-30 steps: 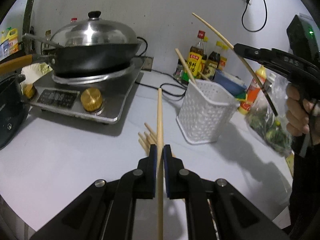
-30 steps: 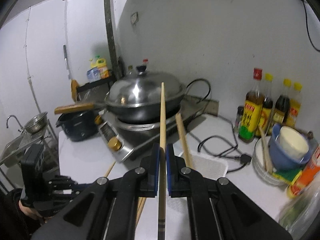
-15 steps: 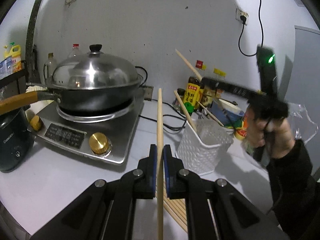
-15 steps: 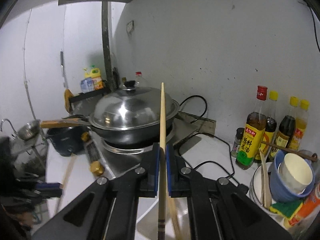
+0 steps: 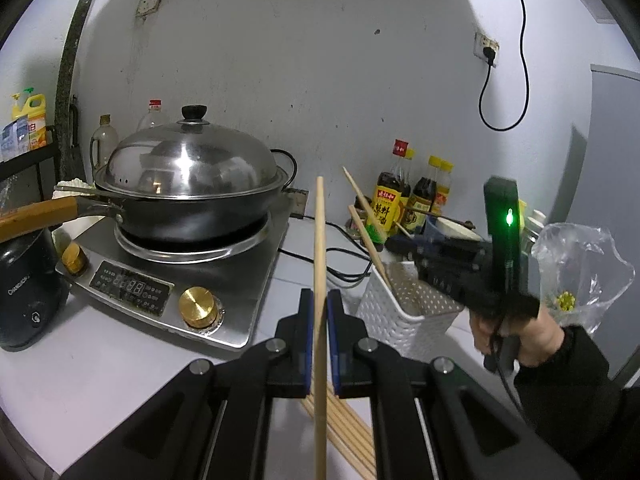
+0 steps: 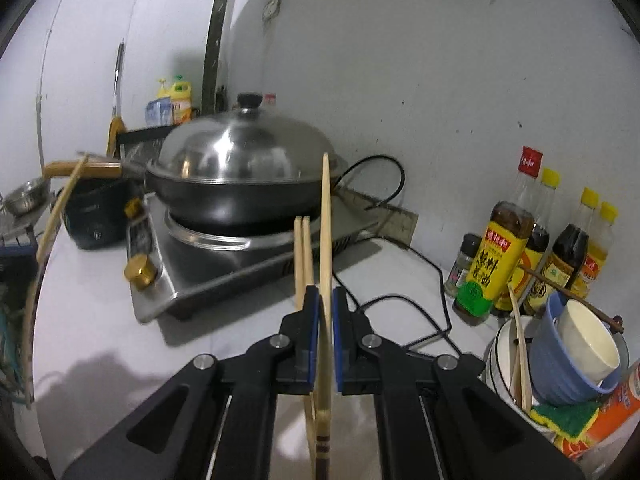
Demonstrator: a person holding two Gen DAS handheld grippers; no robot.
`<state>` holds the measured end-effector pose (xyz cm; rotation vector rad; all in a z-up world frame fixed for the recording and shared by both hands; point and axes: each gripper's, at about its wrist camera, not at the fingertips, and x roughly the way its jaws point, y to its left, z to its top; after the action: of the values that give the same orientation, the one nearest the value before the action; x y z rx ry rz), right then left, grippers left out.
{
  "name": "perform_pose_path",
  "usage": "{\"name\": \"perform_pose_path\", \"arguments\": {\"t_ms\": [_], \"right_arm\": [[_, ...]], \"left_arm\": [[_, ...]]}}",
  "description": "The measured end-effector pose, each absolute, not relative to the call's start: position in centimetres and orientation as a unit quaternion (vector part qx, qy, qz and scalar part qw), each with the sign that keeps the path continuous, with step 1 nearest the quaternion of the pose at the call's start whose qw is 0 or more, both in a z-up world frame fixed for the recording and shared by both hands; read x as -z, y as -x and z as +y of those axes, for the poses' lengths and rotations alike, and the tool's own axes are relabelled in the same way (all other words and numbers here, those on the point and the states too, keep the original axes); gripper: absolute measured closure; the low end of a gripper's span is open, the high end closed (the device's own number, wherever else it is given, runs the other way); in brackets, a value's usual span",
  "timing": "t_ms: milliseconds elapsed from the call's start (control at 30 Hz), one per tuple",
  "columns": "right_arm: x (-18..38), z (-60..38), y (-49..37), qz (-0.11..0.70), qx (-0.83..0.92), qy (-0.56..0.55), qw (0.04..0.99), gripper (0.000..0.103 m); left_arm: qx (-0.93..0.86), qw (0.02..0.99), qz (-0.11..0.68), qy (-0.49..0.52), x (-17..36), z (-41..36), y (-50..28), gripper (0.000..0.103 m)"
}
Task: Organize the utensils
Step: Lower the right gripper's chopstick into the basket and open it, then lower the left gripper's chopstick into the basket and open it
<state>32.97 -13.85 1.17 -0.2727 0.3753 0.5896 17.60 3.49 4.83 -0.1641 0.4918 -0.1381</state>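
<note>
The left hand-held gripper (image 5: 319, 320) is clamped on a single chopstick (image 5: 319, 264) that stands up between its pads. Just below it, loose chopsticks (image 5: 344, 436) lie on the white desk (image 5: 100, 368). Ahead and to its right stands a white perforated basket (image 5: 404, 320) with two chopsticks (image 5: 366, 226) leaning in it. The right hand-held gripper (image 6: 326, 316) is closed on another chopstick (image 6: 326, 232), with the basket's two sticks (image 6: 303, 256) just left of its pads.
</note>
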Motion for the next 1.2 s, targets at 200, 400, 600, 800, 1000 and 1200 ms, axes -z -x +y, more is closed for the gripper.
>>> {"name": "perform_pose_path", "arguments": {"t_ms": [200,400,600,800,1000,1200], "right_arm": [[-0.3,-15.0,-31.7,0.19,-0.286,0.135,0.929,0.089],[-1.4,-18.8,-30.4,0.17,-0.277,0.091,0.941,0.081],[-1.5,-21.9,-29.2,0.143,-0.219,0.071,0.963,0.043],[-1.1,-24.2,-28.9,0.135,-0.229,0.039,0.963,0.039],[-0.2,-26.7,-29.3,0.129,-0.216,-0.007,0.968,0.039],[0.8,-28.5,-30.2,0.146,-0.164,-0.032,0.975,0.038]], "left_arm": [[0.083,0.964,0.241,0.078,-5.2,1.3,-18.2,0.097],[0.093,0.965,0.233,0.078,-5.9,-0.6,-19.5,0.097],[0.107,0.957,0.239,0.122,-5.9,-1.6,-22.5,0.097],[0.109,0.958,0.222,0.144,-7.8,-3.4,-25.2,0.097],[0.074,0.966,0.19,0.16,-9.4,-4.2,-28.4,0.097],[0.046,0.963,0.173,0.2,-9.2,-4.6,-30.7,0.097]]}}
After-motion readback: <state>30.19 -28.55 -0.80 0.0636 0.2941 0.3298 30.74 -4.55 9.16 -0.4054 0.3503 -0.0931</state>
